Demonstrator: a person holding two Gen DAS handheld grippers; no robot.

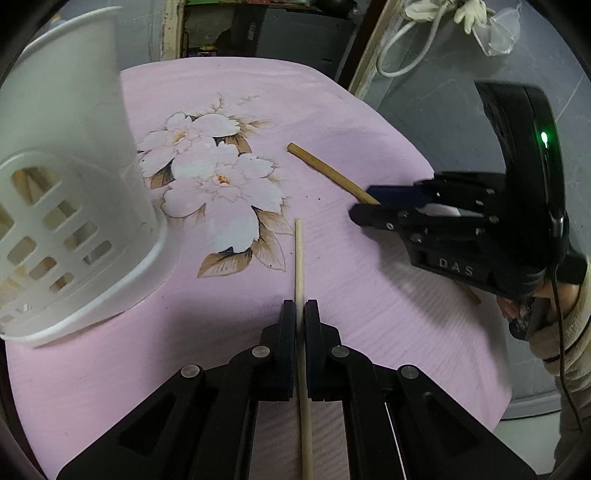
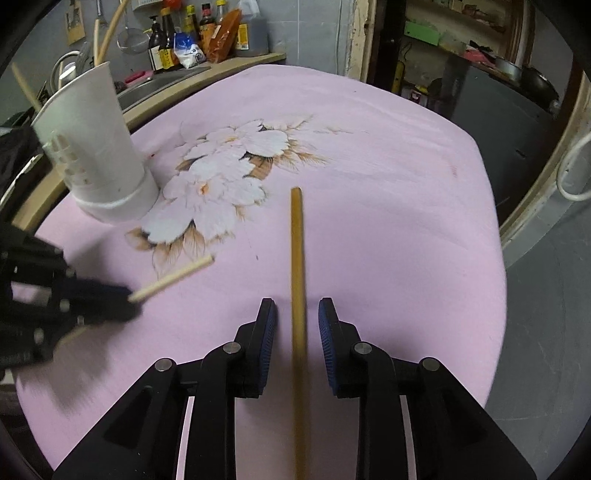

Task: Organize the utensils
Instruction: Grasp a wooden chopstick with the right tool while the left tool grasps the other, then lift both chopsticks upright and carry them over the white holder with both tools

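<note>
My left gripper (image 1: 300, 308) is shut on a pale wooden chopstick (image 1: 299, 254) that points forward over the pink cloth; it also shows in the right wrist view (image 2: 173, 277), with the left gripper (image 2: 125, 299) blurred at the left. My right gripper (image 2: 297, 314) is open, its jaws either side of a darker brown chopstick (image 2: 296, 243) lying on the cloth. In the left wrist view the right gripper (image 1: 364, 206) sits over that chopstick (image 1: 325, 171). A white plastic utensil holder (image 1: 66, 177) stands at the left; it (image 2: 96, 147) holds several chopsticks.
A pink cloth with a white flower print (image 2: 369, 155) covers the round table. Sauce bottles (image 2: 199, 33) and a sink stand on a counter behind. A dark cabinet (image 2: 498, 110) and a white cable (image 1: 410, 48) are beyond the table's far edge.
</note>
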